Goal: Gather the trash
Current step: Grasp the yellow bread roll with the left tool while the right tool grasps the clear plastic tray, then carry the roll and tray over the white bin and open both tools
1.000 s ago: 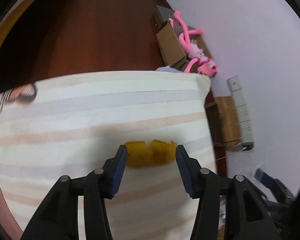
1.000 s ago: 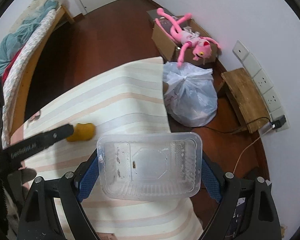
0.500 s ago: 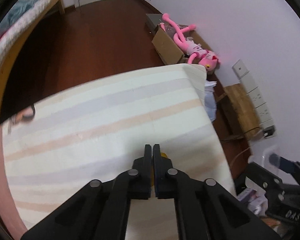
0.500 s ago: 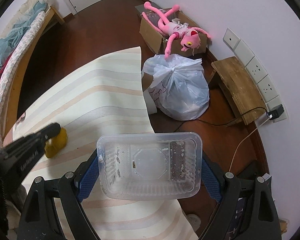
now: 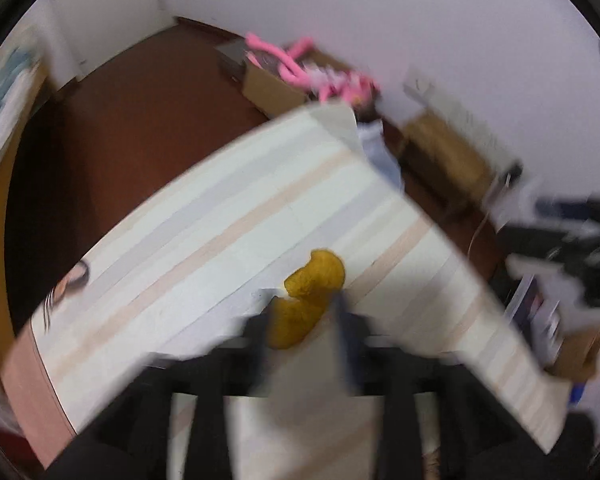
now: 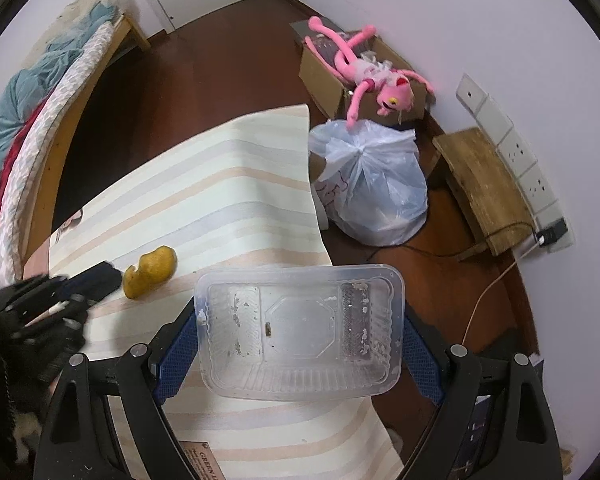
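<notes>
A yellow-orange peel (image 5: 308, 300) lies on the striped table (image 5: 204, 232); it also shows in the right wrist view (image 6: 151, 272). My left gripper (image 5: 302, 312) is blurred, its jaws open around the near end of the peel. It also shows in the right wrist view (image 6: 96, 282), just left of the peel. My right gripper (image 6: 300, 336) is shut on a clear, dirty plastic food container (image 6: 298, 326) and holds it above the table's right edge.
A tied white plastic bag (image 6: 374, 184) sits on the floor beside the table. Behind it stands a cardboard box with a pink plush toy (image 6: 364, 68). A wooden stool (image 6: 480, 188) and wall sockets are at the right. A bed (image 6: 40, 120) is at the left.
My left gripper was shut over the peel half a second ago and now has open jaws, moving fast. The peel lies turned on the table. The right gripper keeps holding the container.
</notes>
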Tool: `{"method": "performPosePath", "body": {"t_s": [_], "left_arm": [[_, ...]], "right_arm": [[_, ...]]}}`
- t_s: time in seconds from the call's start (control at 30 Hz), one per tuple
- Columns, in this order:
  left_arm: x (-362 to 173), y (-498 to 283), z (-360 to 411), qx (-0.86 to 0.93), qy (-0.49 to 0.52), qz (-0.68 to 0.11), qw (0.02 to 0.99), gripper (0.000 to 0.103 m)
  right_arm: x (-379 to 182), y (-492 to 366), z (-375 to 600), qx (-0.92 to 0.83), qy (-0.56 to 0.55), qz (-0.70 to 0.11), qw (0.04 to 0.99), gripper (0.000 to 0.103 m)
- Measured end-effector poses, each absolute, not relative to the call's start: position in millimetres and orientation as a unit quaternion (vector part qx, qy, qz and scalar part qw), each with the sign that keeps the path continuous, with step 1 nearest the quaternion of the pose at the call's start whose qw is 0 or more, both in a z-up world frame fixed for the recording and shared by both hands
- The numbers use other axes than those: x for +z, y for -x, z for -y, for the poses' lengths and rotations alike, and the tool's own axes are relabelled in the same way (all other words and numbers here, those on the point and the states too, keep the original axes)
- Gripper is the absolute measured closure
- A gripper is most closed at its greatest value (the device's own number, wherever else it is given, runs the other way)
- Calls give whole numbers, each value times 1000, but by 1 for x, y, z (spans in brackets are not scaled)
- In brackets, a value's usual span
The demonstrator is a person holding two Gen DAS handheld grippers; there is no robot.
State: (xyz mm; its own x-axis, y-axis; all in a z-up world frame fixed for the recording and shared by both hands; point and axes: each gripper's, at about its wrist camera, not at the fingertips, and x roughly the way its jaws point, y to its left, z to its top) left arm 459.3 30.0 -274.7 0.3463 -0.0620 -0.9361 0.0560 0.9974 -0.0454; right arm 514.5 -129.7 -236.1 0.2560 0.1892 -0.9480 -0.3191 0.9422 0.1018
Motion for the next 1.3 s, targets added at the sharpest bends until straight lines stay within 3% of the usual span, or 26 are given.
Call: {"method": "performPosePath", "body": {"t_s": [0.23, 0.3, 0.4, 0.6, 0.77, 1.03, 1.3], "left_arm": [[-297, -475, -9, -74, -58, -580, 809, 49], [-292, -470, -9, -77, -51, -573, 814, 84], [-289, -468, -9, -66, -46, -567, 820, 87], [-256, -423, -28, 5, 29, -521, 853, 88], [-203, -341, -55, 81, 94, -474, 872, 88], [-125, -191, -108, 172, 114, -416, 885, 88], [-85, -49, -168, 245, 156, -375, 880, 88]], "right_arm": [[-251, -521, 133, 149, 57, -601, 783, 12], [-254, -522, 132, 148, 60, -602, 782, 12], [-255, -521, 131, 149, 63, -601, 783, 12], [-238, -501, 127, 163, 66, -592, 786, 12], [-202, -458, 108, 190, 78, -568, 797, 12], [-159, -351, 50, 265, 80, -549, 789, 12], [-122, -213, -40, 359, 106, -523, 766, 12]]}}
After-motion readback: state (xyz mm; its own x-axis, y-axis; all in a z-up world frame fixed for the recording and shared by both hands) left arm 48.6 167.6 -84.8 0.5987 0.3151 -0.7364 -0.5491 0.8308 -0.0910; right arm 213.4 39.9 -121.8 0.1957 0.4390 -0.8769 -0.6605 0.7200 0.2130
